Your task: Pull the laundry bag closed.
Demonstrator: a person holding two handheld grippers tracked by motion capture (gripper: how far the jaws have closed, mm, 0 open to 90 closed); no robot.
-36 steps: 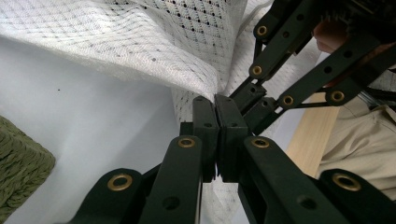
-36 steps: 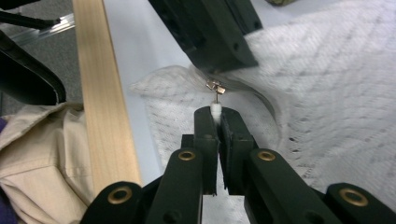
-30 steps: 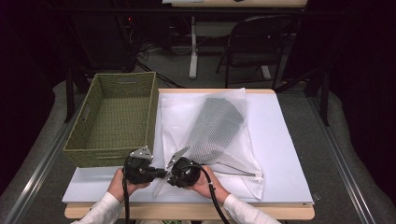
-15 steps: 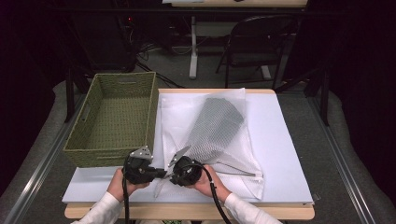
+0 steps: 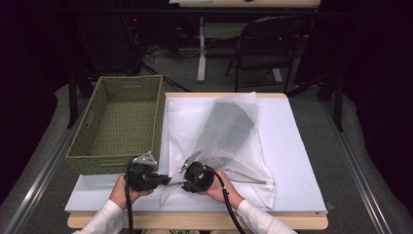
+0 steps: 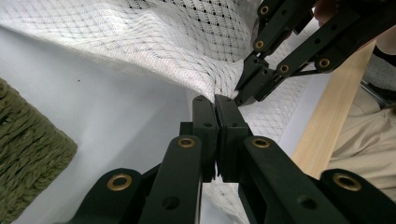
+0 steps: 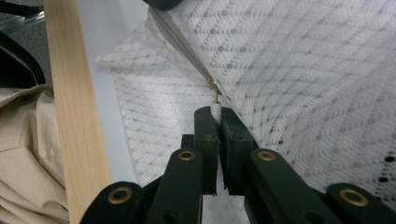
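A white mesh zip bag (image 5: 192, 114) lies flat on the table with a dark grey garment (image 5: 226, 131) inside it. At its near left corner my two grippers meet tip to tip. The left gripper (image 5: 167, 180) is shut on the bag's mesh edge (image 6: 219, 86), its jaws pressed together (image 6: 215, 100). The right gripper (image 5: 181, 184) is shut on the white pull tab (image 7: 215, 108) of the zipper (image 7: 182, 46); its tips (image 7: 215, 114) sit just behind the metal slider (image 7: 213, 86). In the left gripper view the right gripper (image 6: 250, 86) shows close ahead, on the same edge.
A green woven basket (image 5: 158, 114) stands at the table's left, right beside the bag. A white mat (image 5: 292, 146) covers the tabletop, with a wooden edge (image 5: 195, 220) at the front. A folding chair (image 5: 272, 44) and a desk leg (image 5: 201, 53) stand beyond the table.
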